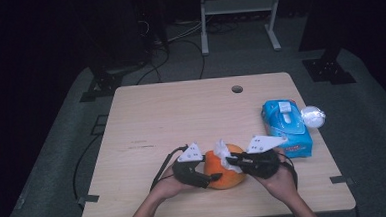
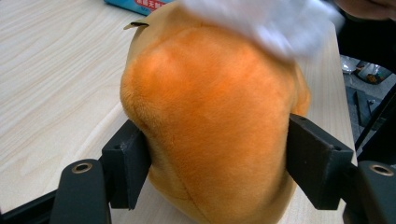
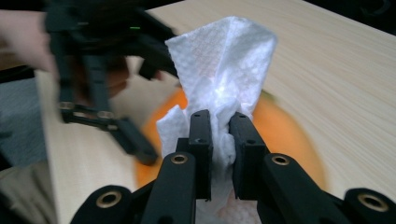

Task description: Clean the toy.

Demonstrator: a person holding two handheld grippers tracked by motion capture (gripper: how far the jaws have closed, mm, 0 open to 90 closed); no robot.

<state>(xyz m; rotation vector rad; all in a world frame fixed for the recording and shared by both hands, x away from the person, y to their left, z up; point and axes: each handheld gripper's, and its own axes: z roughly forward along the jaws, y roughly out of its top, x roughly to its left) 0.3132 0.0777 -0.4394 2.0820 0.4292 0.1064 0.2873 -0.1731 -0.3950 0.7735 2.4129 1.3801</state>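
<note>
Near the table's (image 1: 146, 111) front edge, my left gripper (image 2: 219, 161) clamps the orange plush toy (image 2: 210, 116); my right gripper (image 3: 219, 140) pinches a white tissue (image 3: 224, 60) on top.

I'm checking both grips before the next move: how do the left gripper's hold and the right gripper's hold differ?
The left gripper is spread wide around the orange plush toy, pads pressing its sides; the right gripper is nearly closed on a thin white tissue. The toy rests on the table; the tissue stands up over the toy. Both hold something soft.
</note>
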